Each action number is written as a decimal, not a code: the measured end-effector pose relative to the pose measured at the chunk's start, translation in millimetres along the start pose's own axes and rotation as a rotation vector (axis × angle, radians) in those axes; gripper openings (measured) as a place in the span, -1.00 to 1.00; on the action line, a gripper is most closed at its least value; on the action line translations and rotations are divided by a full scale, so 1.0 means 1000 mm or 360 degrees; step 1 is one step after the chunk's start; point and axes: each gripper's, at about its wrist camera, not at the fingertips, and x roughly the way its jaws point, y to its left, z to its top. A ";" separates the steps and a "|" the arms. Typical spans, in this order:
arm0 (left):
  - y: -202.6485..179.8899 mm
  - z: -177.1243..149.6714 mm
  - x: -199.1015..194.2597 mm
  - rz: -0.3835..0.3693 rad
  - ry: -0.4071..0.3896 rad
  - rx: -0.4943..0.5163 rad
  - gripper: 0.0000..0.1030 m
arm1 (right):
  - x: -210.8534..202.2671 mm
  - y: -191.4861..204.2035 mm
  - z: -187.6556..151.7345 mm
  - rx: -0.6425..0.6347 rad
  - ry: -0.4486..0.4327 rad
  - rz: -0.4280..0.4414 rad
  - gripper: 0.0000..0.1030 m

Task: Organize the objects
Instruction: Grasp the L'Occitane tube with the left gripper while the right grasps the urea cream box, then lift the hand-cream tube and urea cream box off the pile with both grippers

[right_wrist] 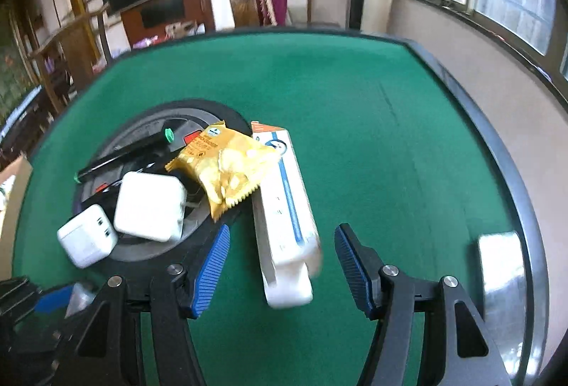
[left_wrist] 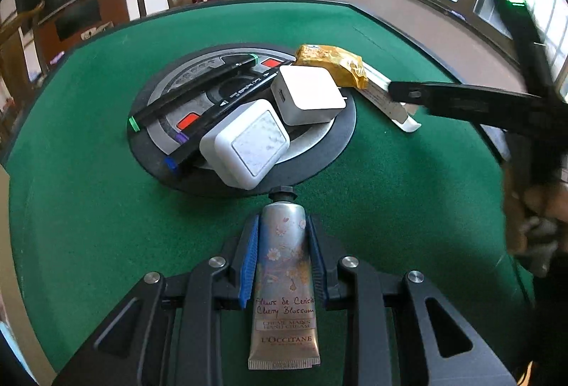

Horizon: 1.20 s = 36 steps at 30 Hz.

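Note:
My left gripper [left_wrist: 282,222] is shut on a silver hand cream tube [left_wrist: 284,279], whose black cap points at the round black disc [left_wrist: 340,134] in the green table. On the disc lie two white chargers [left_wrist: 248,144] [left_wrist: 307,94], several black markers [left_wrist: 213,94] and a yellow snack packet [right_wrist: 227,166]. A long white box [right_wrist: 284,208] lies on the felt beside the disc, partly under the packet. My right gripper [right_wrist: 282,261] is open, with the box's near end between its blue pads [right_wrist: 209,265] and touching neither.
The green felt table [right_wrist: 390,137] has a dark raised rim [right_wrist: 514,173]. A shiny metal recess [right_wrist: 500,265] sits near the right edge. Chairs, a dark screen and windows stand beyond the table. A hand [left_wrist: 532,208] is blurred at the right of the left wrist view.

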 end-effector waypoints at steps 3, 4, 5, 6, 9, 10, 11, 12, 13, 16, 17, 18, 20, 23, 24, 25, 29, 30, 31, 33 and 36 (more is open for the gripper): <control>0.002 0.000 0.000 -0.0016 0.0000 -0.0021 -0.49 | 0.018 0.004 0.012 -0.0049 0.0033 -0.0113 0.14; 0.001 0.000 0.001 -0.0008 -0.0001 -0.0015 -0.49 | 0.026 0.003 0.016 -0.0048 0.0066 -0.0104 0.06; 0.000 0.000 0.001 -0.0003 -0.0002 -0.0010 -0.49 | 0.031 0.002 0.019 -0.0035 0.0092 -0.0094 -0.03; 0.000 0.000 0.002 0.0001 -0.0003 -0.0007 -0.49 | 0.035 -0.002 0.021 0.0011 0.0087 -0.0047 -0.05; -0.001 0.000 0.002 0.0000 -0.0004 -0.0008 -0.49 | 0.039 -0.003 0.027 -0.0004 0.0068 -0.0076 -0.10; -0.001 0.000 0.002 0.0003 -0.0005 -0.0005 -0.49 | 0.040 -0.002 0.027 -0.0025 0.0062 -0.0075 -0.11; -0.001 0.000 0.002 0.0006 -0.0007 -0.0003 -0.49 | 0.041 -0.004 0.027 -0.0044 0.0051 -0.0059 -0.09; -0.002 -0.002 0.001 0.0009 -0.0008 0.0002 -0.49 | 0.041 -0.006 0.026 -0.0045 0.0048 -0.0041 -0.07; -0.003 -0.002 0.002 0.0014 -0.0009 0.0009 -0.49 | 0.040 -0.011 0.024 -0.0018 0.0037 -0.0015 -0.07; -0.003 -0.002 0.002 0.0016 -0.0012 0.0011 -0.49 | 0.036 -0.015 0.018 -0.0006 0.0041 -0.0085 -0.37; -0.003 -0.002 0.002 0.0016 -0.0013 0.0011 -0.49 | 0.033 -0.013 0.015 -0.0020 0.0043 -0.0063 -0.39; -0.003 -0.002 0.002 0.0016 -0.0014 0.0012 -0.49 | 0.027 -0.010 0.009 -0.0049 0.0049 -0.0055 -0.39; -0.004 -0.002 0.002 0.0021 -0.0017 0.0020 -0.49 | 0.019 -0.012 -0.002 -0.0026 0.0027 -0.0071 -0.39; -0.003 -0.002 0.002 0.0021 -0.0020 0.0021 -0.50 | -0.003 -0.016 -0.025 0.0045 -0.0015 0.0004 -0.39; -0.004 -0.002 0.002 0.0023 -0.0020 0.0024 -0.50 | -0.010 -0.017 -0.030 0.0073 -0.0037 0.0037 -0.39; -0.004 -0.002 0.001 0.0025 -0.0021 0.0024 -0.50 | -0.023 -0.017 -0.040 0.0096 -0.0071 0.0084 -0.38; -0.004 -0.003 0.000 0.0021 -0.0022 0.0020 -0.50 | -0.054 -0.008 -0.059 0.0123 -0.0170 0.0160 -0.38; -0.004 -0.004 -0.001 0.0016 -0.0022 0.0016 -0.50 | -0.061 -0.007 -0.062 0.0136 -0.0196 0.0184 -0.38; -0.005 -0.004 -0.001 0.0010 -0.0023 0.0018 -0.50 | -0.067 -0.006 -0.065 0.0149 -0.0225 0.0204 -0.38; -0.007 -0.004 -0.002 0.0008 -0.0033 0.0019 -0.50 | -0.072 -0.001 -0.069 0.0131 -0.0257 0.0211 -0.38; -0.012 -0.005 -0.004 0.0023 -0.0061 0.0047 -0.50 | -0.067 0.010 -0.067 0.0098 -0.0238 0.0275 -0.38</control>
